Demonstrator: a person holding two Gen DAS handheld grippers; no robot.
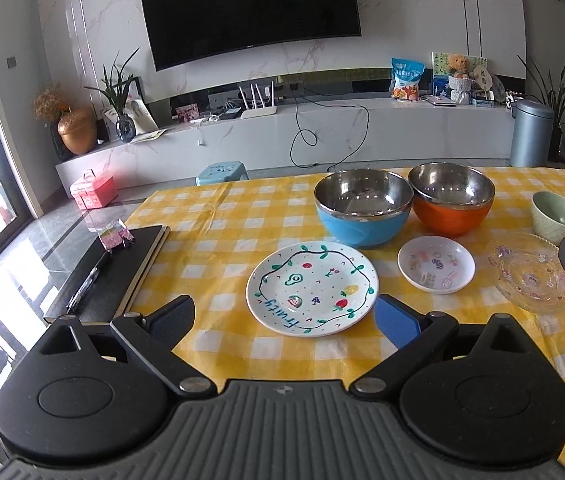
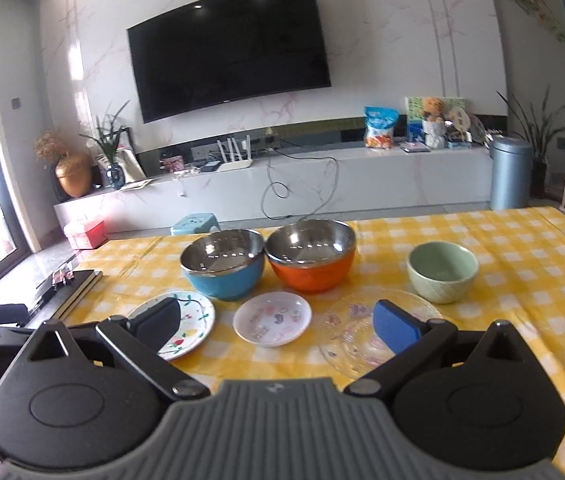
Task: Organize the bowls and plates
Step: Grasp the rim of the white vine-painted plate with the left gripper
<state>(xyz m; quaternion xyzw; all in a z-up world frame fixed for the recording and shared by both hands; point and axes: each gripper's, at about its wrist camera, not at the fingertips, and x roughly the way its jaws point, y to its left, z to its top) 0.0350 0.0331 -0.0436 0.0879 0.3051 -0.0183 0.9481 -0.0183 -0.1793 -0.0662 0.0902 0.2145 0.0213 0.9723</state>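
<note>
The white painted plate [image 1: 312, 288] carries the hand-lettered word "Fruity" in blue along its near rim, seen upside down from the left wrist view. Print on the snack bag [image 1: 407, 79] and the television's [image 1: 248, 8] small logo is too small to read.

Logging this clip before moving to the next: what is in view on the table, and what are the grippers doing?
Tablecloth: 1, yellow-white check, covers table.
Steel bowls: 2, blue and orange, side by side at back.
Green bowl: 1, back right.
Fruit plate: 1, white, painted, front left.
Small dish: 1, white, front centre.
Glass plate: 1, clear, front right.
Notebook: 1, black, pen on it, table's left edge.
Left gripper: open, empty, before fruit plate.
Right gripper: open, empty, above front row.
</note>
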